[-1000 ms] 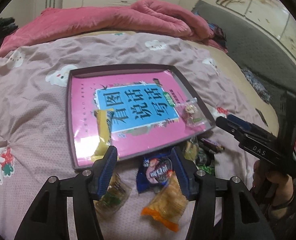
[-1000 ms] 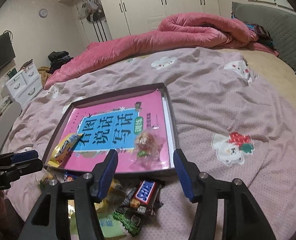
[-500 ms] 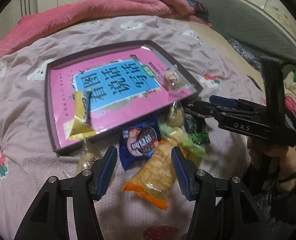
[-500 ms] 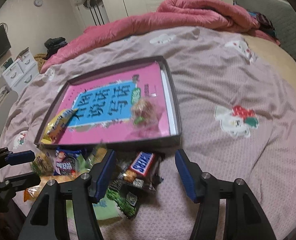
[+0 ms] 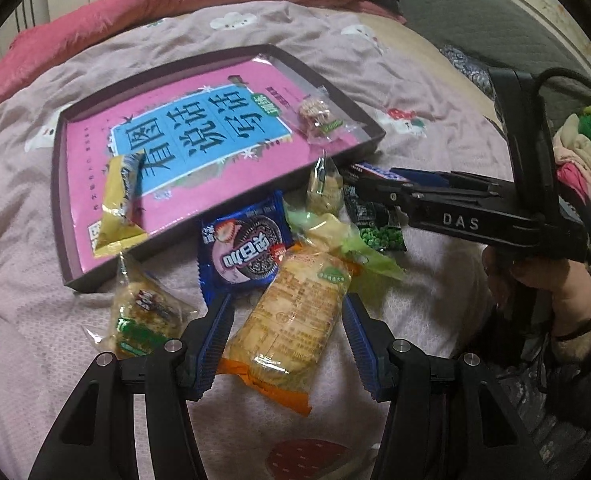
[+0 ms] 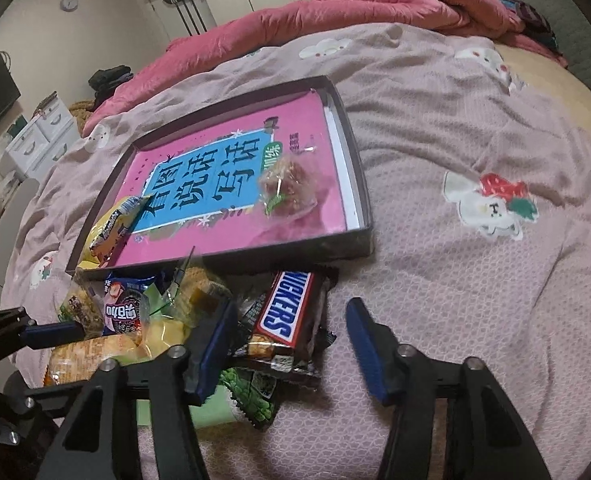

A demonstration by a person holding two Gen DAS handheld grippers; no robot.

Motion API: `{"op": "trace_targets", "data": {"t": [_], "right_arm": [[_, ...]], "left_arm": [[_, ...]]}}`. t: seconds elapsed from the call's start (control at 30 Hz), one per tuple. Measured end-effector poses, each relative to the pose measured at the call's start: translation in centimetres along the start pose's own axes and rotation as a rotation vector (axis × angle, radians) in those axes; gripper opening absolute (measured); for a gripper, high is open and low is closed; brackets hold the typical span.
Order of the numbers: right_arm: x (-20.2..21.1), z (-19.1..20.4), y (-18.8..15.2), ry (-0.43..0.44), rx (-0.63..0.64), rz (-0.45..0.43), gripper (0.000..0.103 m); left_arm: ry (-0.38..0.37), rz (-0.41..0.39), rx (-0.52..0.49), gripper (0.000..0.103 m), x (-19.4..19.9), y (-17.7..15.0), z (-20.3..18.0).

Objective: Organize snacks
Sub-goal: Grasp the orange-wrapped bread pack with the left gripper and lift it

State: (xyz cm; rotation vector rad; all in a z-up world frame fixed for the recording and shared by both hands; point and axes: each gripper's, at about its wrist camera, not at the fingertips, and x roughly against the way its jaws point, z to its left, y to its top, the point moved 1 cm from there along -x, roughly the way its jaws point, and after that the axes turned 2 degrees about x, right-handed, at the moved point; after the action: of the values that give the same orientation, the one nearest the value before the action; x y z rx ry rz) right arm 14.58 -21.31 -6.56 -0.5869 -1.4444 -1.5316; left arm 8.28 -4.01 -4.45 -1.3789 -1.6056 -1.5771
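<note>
On pink bedsheet (image 6: 475, 128), beside tray (image 5: 61, 184): left gripper (image 5: 287, 336) spread wide around orange cracker pack (image 5: 291, 316), not clamped; right gripper (image 6: 291, 344) spread over Snickers bar (image 6: 285, 312).

tray (image 5: 367, 120) on bed (image 5: 435, 88) | book (image 5: 199, 132) in tray | snack pile (image 5: 295, 264) before tray

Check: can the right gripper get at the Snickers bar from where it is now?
Probably yes. The right gripper has its jaws open, the Snickers bar lies on top of the pile between them, nothing covering it. The left jaw crowds neighbouring wrappers.
</note>
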Motion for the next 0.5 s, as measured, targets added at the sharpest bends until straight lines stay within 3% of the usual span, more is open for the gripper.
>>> {"op": "trace_targets", "data": {"t": [0.1, 0.37, 0.5], "right_arm": [[-0.1, -0.4, -0.1, -0.001, -0.013, -0.005, 0.037], [-0.6, -0.7, 0.0, 0.013, -0.019, -0.009, 0.036], [-0.7, -0.7, 0.0, 0.022, -0.008, -0.013, 0.033]], "left_arm": [[-0.007, 0.005, 0.001, 0.058, -0.3, 0.0, 0.0], [-0.05, 0.012, 0.013, 0.057, -1.2, -0.2, -0.1], [-0.074, 0.016, 0.027, 0.043, -1.7, -0.3, -0.1]]}}
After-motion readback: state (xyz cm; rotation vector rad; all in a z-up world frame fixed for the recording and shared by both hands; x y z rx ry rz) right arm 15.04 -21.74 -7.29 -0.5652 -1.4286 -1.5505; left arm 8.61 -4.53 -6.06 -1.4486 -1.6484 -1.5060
